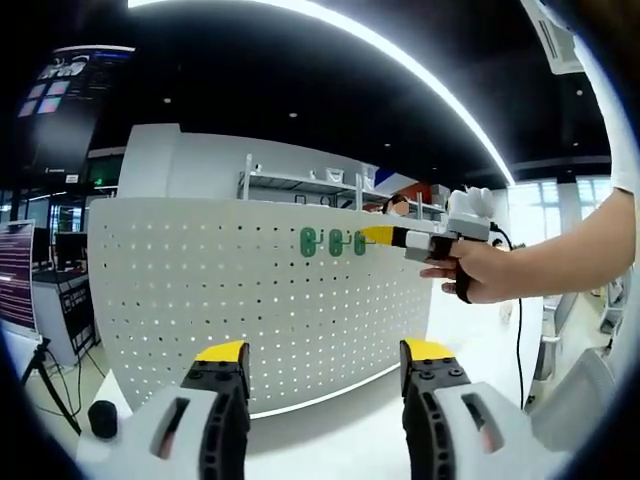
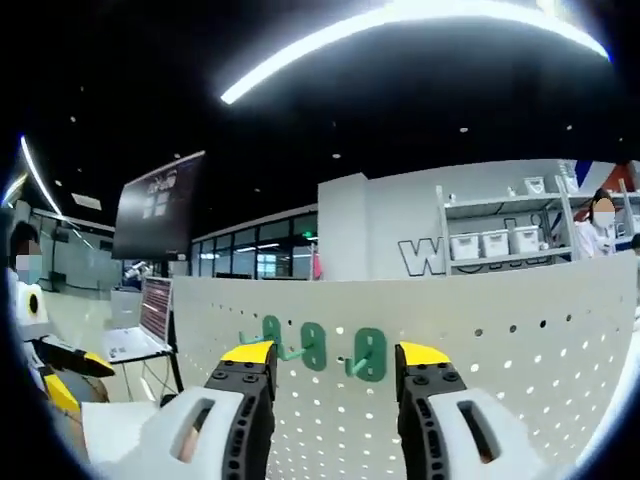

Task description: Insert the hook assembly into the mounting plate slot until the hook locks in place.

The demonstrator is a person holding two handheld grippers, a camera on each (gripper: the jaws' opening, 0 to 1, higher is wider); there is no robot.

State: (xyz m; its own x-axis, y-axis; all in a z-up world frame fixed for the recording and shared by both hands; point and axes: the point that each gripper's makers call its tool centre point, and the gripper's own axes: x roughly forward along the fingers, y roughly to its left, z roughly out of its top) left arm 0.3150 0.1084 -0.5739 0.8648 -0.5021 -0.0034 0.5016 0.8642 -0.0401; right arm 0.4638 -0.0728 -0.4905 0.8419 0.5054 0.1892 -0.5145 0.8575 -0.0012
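In the left gripper view, the left gripper (image 1: 325,352) rises from the bottom with its yellow-tipped jaws wide apart and nothing between them. Behind it stands a white pegboard (image 1: 250,310) on a white table (image 1: 340,435). Three green hooks (image 1: 334,241) sit in a row near the board's top edge, at the centre of the frame. At right, a hand (image 1: 470,270) holds the right gripper (image 1: 378,235), its yellow tips at the rightmost hook; whether it grips is unclear.

In the right gripper view, the right gripper (image 2: 335,355) shows jaws wide, empty. The green hooks (image 2: 318,347) hang on the pegboard (image 2: 500,370) between and just above the jaw tips. A laptop (image 2: 145,325) sits at left.
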